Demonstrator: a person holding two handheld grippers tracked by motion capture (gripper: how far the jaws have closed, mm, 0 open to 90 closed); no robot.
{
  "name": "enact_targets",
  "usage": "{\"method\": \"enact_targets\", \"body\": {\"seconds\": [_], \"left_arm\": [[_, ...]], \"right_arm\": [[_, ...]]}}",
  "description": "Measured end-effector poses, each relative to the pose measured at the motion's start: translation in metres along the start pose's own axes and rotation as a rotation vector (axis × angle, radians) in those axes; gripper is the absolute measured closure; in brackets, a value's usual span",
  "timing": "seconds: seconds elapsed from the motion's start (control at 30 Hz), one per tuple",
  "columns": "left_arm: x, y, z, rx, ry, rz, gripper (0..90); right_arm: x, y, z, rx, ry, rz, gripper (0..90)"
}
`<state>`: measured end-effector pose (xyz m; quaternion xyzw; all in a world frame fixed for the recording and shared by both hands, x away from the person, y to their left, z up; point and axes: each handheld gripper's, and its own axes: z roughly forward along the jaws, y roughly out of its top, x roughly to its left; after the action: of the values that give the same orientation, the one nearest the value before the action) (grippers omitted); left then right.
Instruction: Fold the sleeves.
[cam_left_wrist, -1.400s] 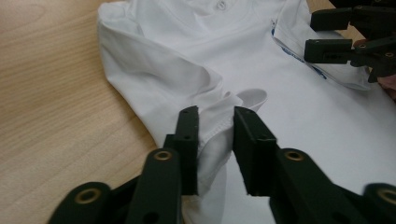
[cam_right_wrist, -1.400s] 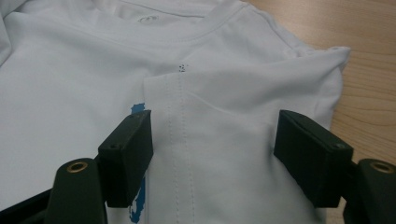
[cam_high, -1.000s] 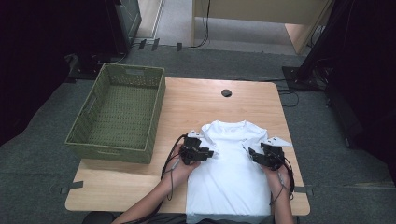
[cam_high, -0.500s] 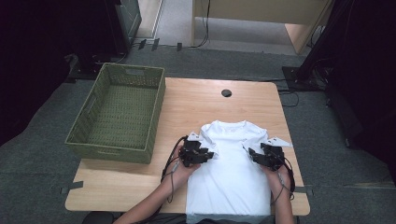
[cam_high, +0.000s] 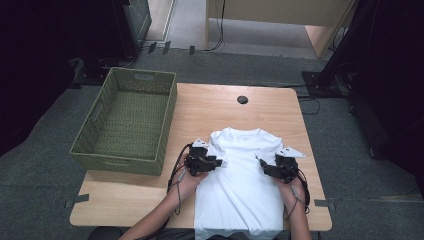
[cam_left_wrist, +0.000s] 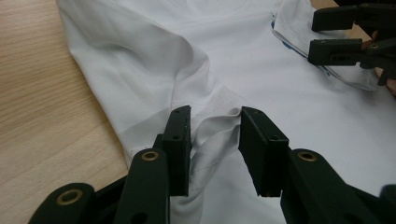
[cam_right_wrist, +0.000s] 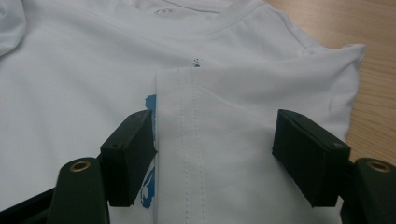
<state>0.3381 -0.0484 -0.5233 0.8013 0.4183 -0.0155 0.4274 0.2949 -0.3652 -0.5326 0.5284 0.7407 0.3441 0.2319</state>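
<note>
While blue print peeks unreadable on the white T-shirt (cam_right_wrist: 93, 93), both hand-held grippers — left (cam_left_wrist: 215, 140), right (cam_right_wrist: 215, 154) — stand released.

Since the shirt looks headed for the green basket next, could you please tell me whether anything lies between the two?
Nothing visible does. The white T-shirt lies flat on the table, with the green basket beside it; only bare wood separates them, and the basket looks empty. The left gripper has a fold of sleeve between its jaws.
</note>
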Motion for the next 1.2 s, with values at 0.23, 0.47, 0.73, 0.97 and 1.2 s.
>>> {"method": "enact_targets", "body": {"seconds": [0.23,0.47,0.73,0.97,1.2], "left_arm": [[0.009,-0.001,-0.008,-0.008,0.012,-0.011,64.4],[0.017,-0.004,-0.015,-0.014,0.019,-0.02,64.4],[0.024,-0.006,-0.021,-0.015,0.02,-0.047,64.5],[0.031,-0.007,-0.027,-0.018,0.028,-0.042,64.5],[0.032,-0.012,-0.033,-0.023,0.045,-0.024,60.4]], "right_arm": [[0.01,0.003,0.004,0.002,0.006,-0.006,28.8],[0.017,0.006,0.007,0.004,0.008,-0.009,27.3],[0.027,0.009,0.011,0.004,-0.004,0.001,27.3],[0.035,0.011,0.014,0.002,-0.017,0.013,27.3],[0.044,0.013,0.017,0.003,-0.014,0.012,27.3]]}}
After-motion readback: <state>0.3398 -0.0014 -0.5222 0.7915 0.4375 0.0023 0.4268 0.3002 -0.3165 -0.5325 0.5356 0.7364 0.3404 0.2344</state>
